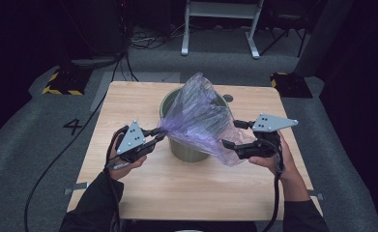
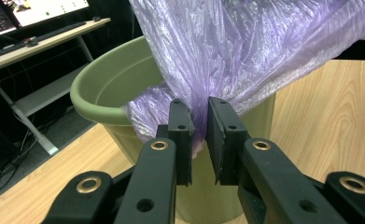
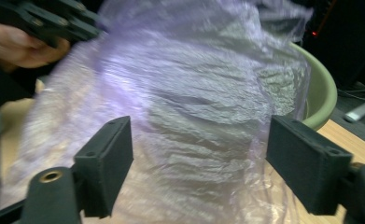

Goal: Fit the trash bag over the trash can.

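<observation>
On the bench [image 1: 128, 193], the green bin [image 1: 189, 150] stands centre with the purple bag [image 1: 198, 121] draped over it; the left gripper [image 1: 158, 134] fingers clamp the bag at 9 o'clock, while the right gripper [image 1: 236, 134] fingers, apart at 3 o'clock, should seize the opposite edge before spreading.

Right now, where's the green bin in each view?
High view: green bin at table centre, mostly draped by the purple bag.
Left gripper view: bin left of centre, behind the tongs.
Right gripper view: rim at right edge.
Shared landmark: the purple bag.
</observation>
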The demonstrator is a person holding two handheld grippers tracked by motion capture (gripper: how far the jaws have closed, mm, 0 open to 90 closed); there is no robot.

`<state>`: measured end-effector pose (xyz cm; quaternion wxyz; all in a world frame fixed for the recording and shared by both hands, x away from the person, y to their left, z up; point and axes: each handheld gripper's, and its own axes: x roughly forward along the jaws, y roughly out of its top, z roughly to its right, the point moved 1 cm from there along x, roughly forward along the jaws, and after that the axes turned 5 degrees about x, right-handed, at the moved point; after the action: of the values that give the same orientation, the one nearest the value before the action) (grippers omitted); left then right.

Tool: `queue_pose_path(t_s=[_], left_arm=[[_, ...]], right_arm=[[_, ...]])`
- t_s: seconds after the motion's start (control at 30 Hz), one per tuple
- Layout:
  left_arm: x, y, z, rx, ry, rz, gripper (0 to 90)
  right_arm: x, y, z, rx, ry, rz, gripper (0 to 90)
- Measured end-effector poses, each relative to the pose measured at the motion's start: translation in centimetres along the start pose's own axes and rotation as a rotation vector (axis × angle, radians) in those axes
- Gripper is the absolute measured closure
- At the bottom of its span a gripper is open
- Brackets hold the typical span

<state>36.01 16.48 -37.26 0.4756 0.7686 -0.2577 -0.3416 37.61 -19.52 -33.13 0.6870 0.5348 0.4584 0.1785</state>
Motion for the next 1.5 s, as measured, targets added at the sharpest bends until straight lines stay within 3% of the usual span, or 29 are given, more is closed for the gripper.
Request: queue_pose_path(t_s=[0.1, 0.23, 0.37, 0.47, 0.53, 0.6, 0.7, 0.87, 1.0, 1.07, 1.13, 1.2, 1.3, 1.5], left_arm=[[-0.1, -0.2, -0.1, 0.001, 0.001, -0.003, 80.4], [-0.3, -0.4, -0.3, -0.003, -0.001, -0.009, 80.1], [-0.4, -0.5, -0.3, -0.008, -0.002, -0.009, 77.4], [-0.5, -0.5, -0.3, -0.031, 0.005, 0.001, 68.4], [-0.6, -0.4, -0.5, -0.061, -0.007, 0.002, 56.6], [-0.8, -0.3, -0.4, -0.069, -0.009, 0.010, 51.8], [-1.1, 0.3, -0.4, -0.084, -0.015, 0.002, 34.5], [-1.9, 0.8, -0.1, -0.082, -0.026, 0.030, 20.9], [-2.4, 1.5, 0.1, -0.090, -0.044, 0.050, 19.0], [-2.3, 2.2, 0.1, -0.073, -0.032, 0.046, 19.0], [-1.9, 3.0, 0.0, -0.077, -0.054, 0.048, 18.7], [-1.4, 3.7, -0.3, -0.076, -0.059, 0.043, 18.1], [-0.9, 4.3, -0.7, -0.093, -0.060, 0.045, 18.1], [-1.2, 3.8, -0.3, -0.107, -0.070, 0.055, 18.0]], right_arm=[[1.0, -0.4, 0.0, -0.001, -0.031, -0.020, 33.4], [1.7, -0.9, -0.2, -0.007, -0.036, -0.018, 30.7], [2.0, -1.1, -0.8, -0.046, -0.062, 0.002, 51.4], [1.7, -1.1, -1.3, -0.086, -0.065, 0.023, 68.6], [1.4, -1.1, -1.6, -0.112, -0.073, 0.039, 77.9], [1.1, -1.0, -1.8, -0.123, -0.067, 0.055, 84.4], [0.9, -0.9, -2.1, -0.140, -0.050, 0.069, 89.8], [0.7, -0.7, -2.9, -0.163, -0.039, 0.084, 90.0], [0.8, -0.7, -3.2, -0.178, -0.048, 0.075, 89.7], [1.0, -0.6, -3.0, -0.181, -0.052, 0.069, 86.3], [1.6, -0.6, -2.7, -0.167, -0.082, 0.047, 76.3], [2.1, -0.9, -2.4, -0.151, -0.085, 0.031, 73.0], [1.9, -1.1, -2.4, -0.151, -0.114, 0.056, 56.0], [-0.5, -1.6, -1.6, -0.095, -0.154, 0.130, 37.4]])
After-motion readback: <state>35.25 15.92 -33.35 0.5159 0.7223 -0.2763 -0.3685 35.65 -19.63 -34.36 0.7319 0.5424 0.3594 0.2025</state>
